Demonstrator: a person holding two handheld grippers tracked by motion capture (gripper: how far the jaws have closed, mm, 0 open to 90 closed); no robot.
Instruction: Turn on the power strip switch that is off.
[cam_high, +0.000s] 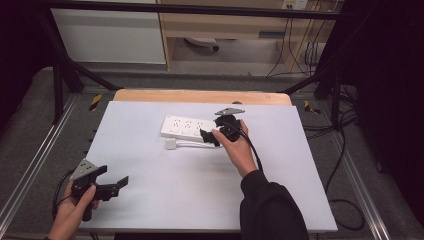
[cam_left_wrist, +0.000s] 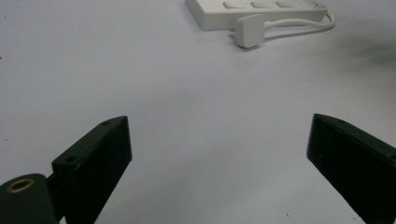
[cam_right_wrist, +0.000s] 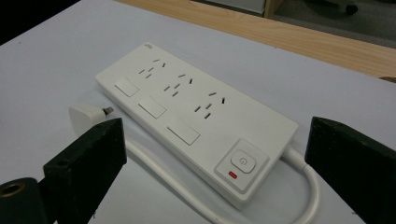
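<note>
A white power strip (cam_right_wrist: 196, 121) with a red-marked switch lies on a pale grey table (cam_high: 175, 175), black claws nearby.

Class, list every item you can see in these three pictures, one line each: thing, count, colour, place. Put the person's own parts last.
power strip: one, white, three socket groups, on the far middle of the board
plug: one, white, lying on the board beside the strip, joined to it by a white cable
board: one, pale grey-white, covering the tabletop
wooden table edge: one, light brown, behind the board
left gripper: one, black, near left corner, jaws open, nothing between them
right gripper: one, black, at the strip's near end, jaws open
left hand: one, bare, holding the left gripper
right hand: one, dark sleeve, holding the right gripper
</note>
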